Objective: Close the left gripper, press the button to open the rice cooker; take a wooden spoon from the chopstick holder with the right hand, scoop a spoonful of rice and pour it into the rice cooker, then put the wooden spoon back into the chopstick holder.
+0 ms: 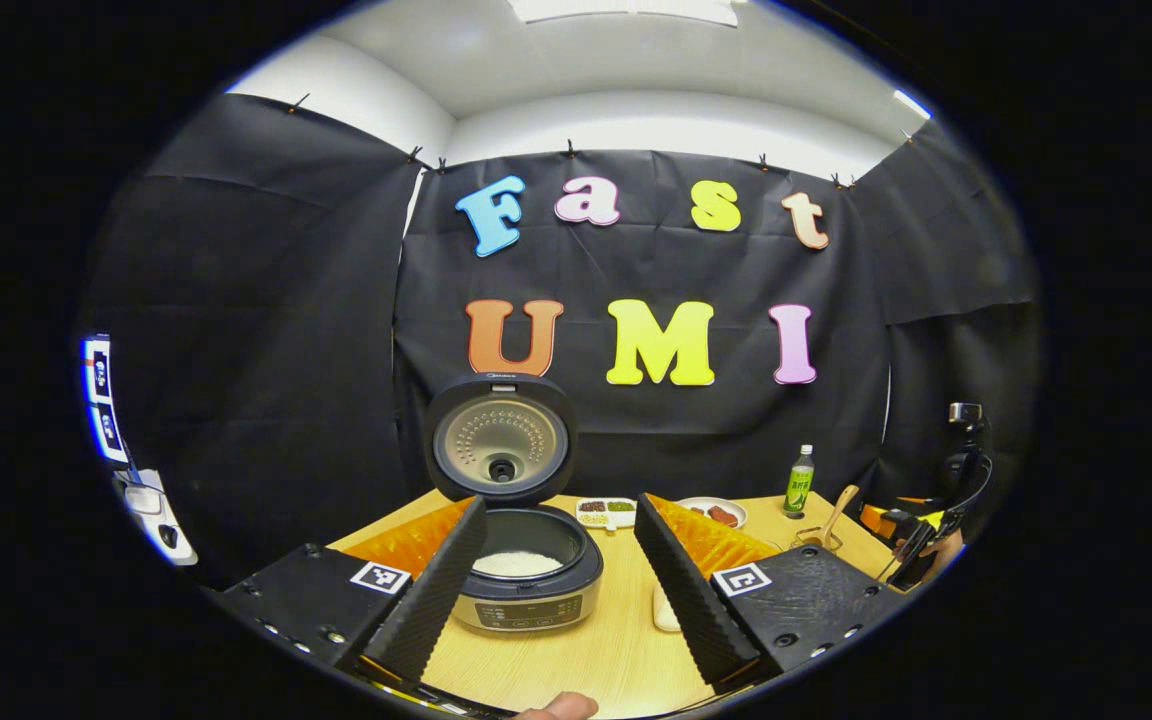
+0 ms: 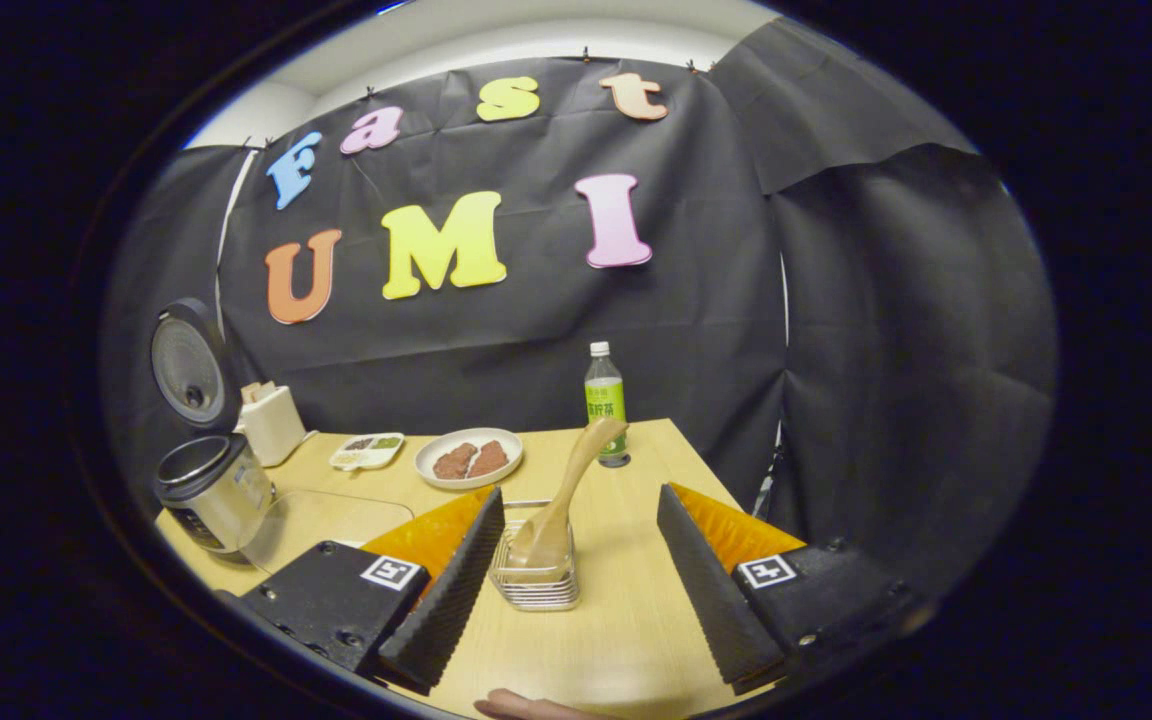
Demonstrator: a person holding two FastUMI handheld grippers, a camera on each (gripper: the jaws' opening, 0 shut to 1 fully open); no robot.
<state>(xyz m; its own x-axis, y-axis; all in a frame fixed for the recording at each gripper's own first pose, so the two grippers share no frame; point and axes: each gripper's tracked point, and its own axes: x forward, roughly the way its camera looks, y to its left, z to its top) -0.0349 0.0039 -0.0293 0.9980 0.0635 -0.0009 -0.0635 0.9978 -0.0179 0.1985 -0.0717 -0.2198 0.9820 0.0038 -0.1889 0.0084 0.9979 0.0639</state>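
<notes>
both grippers gape wide; rice cooker (image 1: 526, 560) lid up, wooden spoon (image 2: 566, 495) in chopstick holder (image 2: 536, 580); labels unreadable.

Left gripper (image 1: 561, 590) and right gripper (image 2: 576, 580), both spread wide, empty.

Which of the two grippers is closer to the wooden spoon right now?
Right. The right gripper faces the wooden spoon standing in its holder; the left gripper is over by the rice cooker.

We see the left gripper (image 1: 558, 590) with fingers spread wide before the rice cooker (image 1: 528, 575), lid raised, white rice inside, on the wooden surface (image 1: 596, 650).
</notes>
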